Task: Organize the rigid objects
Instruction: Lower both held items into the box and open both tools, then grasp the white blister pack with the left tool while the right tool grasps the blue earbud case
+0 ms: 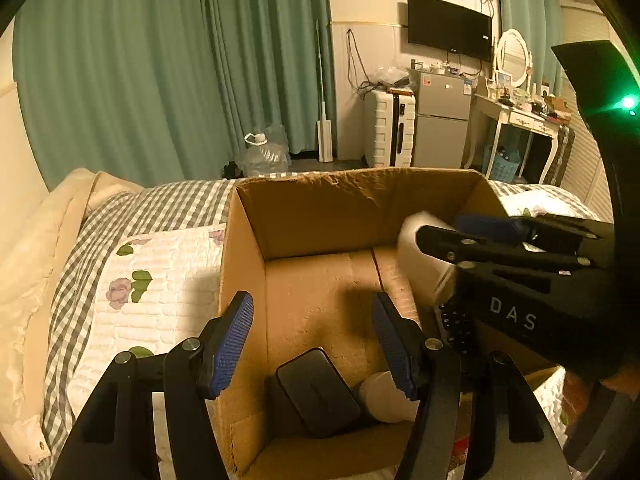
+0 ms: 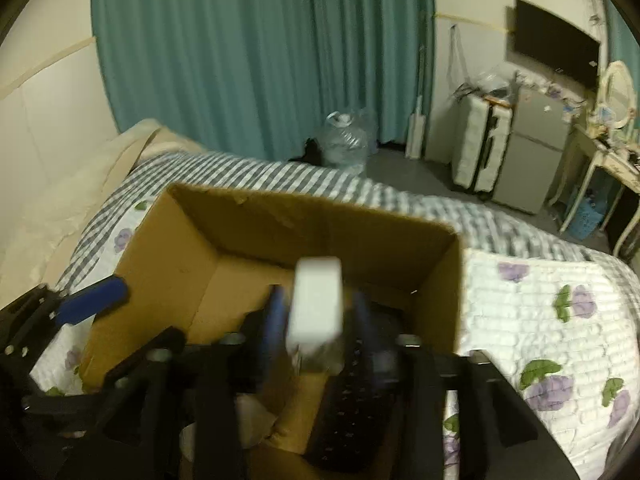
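An open cardboard box (image 1: 312,216) stands on the bed; the right wrist view shows it too (image 2: 160,240). Inside lie a black flat device (image 1: 318,392), a pale rounded object (image 1: 380,396) and a black remote (image 2: 352,400). My left gripper (image 1: 312,344) is open and empty over the box's near-left corner. My right gripper (image 2: 316,316) is shut on a white block (image 2: 316,304) and holds it above the box's right side. The block also shows in the left wrist view (image 1: 424,264), between the right gripper's fingers.
The box rests on a floral quilt (image 1: 160,280) over a checked blanket (image 1: 168,200). Beyond the bed are green curtains, a water jug (image 1: 264,156), a white suitcase (image 1: 390,128), a small fridge (image 1: 442,120) and a dressing table (image 1: 516,120).
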{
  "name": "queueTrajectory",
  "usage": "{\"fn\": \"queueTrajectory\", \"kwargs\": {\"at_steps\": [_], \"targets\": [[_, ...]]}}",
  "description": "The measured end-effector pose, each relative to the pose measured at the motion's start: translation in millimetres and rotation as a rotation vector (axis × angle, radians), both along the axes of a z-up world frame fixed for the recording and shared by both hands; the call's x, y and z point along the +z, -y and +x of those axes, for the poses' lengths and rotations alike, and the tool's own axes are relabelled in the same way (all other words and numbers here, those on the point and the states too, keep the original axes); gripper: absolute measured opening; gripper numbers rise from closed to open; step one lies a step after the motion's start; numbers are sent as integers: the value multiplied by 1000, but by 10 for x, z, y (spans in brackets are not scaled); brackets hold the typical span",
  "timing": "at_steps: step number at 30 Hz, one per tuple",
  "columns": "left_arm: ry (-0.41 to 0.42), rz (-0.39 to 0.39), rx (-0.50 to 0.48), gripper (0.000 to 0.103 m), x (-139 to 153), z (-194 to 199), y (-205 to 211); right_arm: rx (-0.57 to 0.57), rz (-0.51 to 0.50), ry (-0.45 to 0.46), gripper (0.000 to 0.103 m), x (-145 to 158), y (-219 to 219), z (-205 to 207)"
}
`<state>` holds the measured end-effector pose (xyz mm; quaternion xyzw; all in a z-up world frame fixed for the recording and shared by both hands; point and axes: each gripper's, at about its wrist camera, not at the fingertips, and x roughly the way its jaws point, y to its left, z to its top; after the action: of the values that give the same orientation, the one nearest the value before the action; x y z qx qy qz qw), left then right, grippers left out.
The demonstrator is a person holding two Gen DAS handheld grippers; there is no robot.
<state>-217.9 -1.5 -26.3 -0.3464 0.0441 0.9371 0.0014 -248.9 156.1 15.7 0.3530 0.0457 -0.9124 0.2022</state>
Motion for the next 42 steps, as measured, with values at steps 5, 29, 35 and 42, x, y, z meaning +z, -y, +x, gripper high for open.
{"fn": "queueTrajectory", "kwargs": {"at_steps": [5,29,35,42], "targets": [[-22,-5,3,64,176,190,-24,-49,-11,-41,62,321,-206,209],[10,49,17,67,39,1443,-233,-85,103,-56,86,271,-769,1965],[121,49,3,67,-509,1421,-335,-104,162,43,86,-227,-763,1844],[225,-28,-2,67,-1031,1390,-527,-125,161,92,86,-405,-790,1768]]}}
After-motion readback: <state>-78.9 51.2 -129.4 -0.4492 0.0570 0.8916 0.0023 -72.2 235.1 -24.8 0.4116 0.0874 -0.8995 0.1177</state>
